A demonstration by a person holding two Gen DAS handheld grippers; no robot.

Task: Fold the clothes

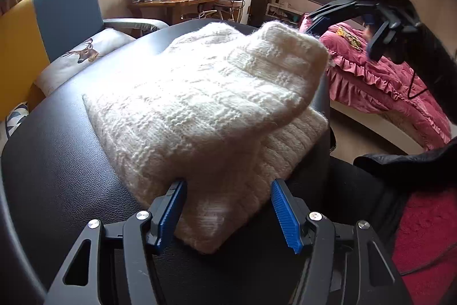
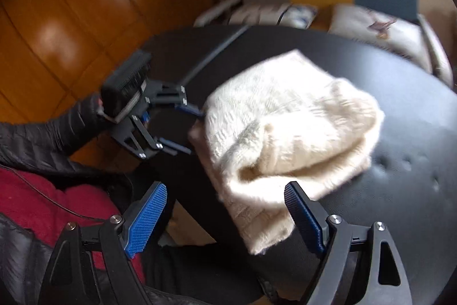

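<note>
A cream knit sweater (image 1: 205,105) lies folded in a thick bundle on the round black table (image 1: 62,162). My left gripper (image 1: 228,213) is open at table level. Its blue pads (image 1: 171,213) stand either side of the sweater's near corner without pinching it. In the right wrist view the same gripper (image 2: 194,132) sits at the left edge of the sweater (image 2: 285,127). My right gripper (image 2: 225,219) is open and hovers above the bundle's near corner, holding nothing. From the left wrist view it (image 1: 340,43) hangs in the air past the sweater's far right end.
A blue and yellow chair (image 1: 65,10) with a deer cushion (image 1: 85,53) stands behind the table. A bed with pink ruffled bedding (image 1: 385,87) is on the right. A person's dark sleeve (image 2: 51,133) and red fabric (image 2: 42,205) are near the table's edge. Wooden panelling (image 2: 71,5) stands behind.
</note>
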